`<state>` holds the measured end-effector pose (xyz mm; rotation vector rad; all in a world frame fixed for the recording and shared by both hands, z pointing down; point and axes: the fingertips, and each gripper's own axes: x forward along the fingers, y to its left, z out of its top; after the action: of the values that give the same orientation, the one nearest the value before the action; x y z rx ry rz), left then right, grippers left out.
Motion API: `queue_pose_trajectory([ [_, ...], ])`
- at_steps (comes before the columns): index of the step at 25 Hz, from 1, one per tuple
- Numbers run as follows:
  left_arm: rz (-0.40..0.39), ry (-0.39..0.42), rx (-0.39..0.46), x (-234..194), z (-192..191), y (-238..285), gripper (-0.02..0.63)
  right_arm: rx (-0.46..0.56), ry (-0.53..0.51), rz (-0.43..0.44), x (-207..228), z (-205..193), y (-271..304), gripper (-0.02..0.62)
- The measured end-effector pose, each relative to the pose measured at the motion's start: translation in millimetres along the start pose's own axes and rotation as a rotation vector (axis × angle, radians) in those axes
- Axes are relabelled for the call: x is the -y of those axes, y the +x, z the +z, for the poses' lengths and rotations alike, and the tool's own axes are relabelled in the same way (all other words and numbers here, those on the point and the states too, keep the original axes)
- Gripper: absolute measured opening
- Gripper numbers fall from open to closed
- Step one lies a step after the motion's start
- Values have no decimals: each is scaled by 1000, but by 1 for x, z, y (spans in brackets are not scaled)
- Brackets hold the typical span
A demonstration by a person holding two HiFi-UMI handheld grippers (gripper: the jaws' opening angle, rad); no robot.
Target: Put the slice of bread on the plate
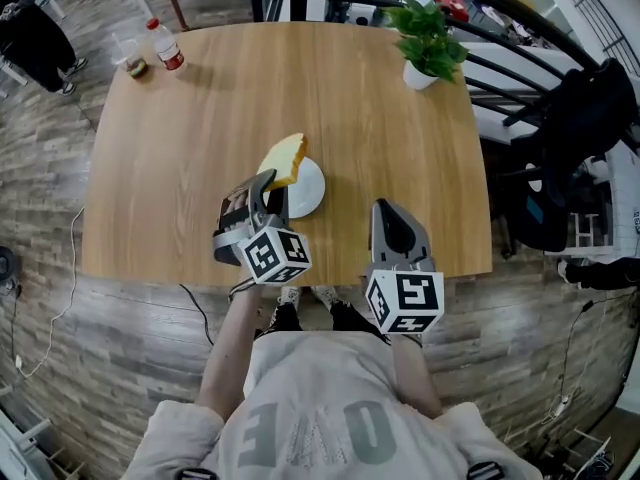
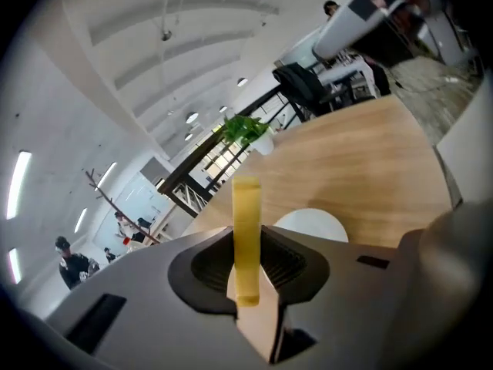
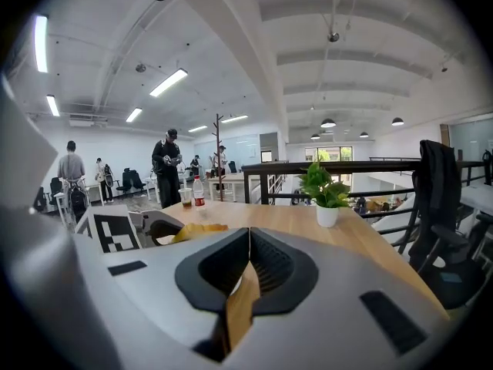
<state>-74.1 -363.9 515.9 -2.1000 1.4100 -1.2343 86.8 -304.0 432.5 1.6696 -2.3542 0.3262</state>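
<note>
A: Bread slice (image 1: 284, 160): where is it, and how is it held?

B: Pale yellow, thick, square-cut; clamped by its lower edge in the left gripper (image 1: 266, 184), over the white plate's (image 1: 314, 196) near rim. Likely light, soft, crushable: grip the edge gently. Right gripper (image 1: 390, 214): jaws together, empty.

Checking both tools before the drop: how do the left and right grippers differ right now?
The left gripper is shut on the bread slice; the right gripper has its jaws together with nothing between them. The left gripper reaches the rim of the plate, while the right gripper sits off to the side, apart from the plate. Both hang over the near part of the wooden table.
</note>
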Motion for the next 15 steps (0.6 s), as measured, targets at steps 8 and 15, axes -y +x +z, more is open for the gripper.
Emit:
queue_pose_trajectory([
  [8,-75,221,-103,36,-29,33,91,-81,36,-44,12,-29,0,17],
  [15,-182,234,-129,62,-32,38,97,-113,97,-44,11,-44,-1,17],
])
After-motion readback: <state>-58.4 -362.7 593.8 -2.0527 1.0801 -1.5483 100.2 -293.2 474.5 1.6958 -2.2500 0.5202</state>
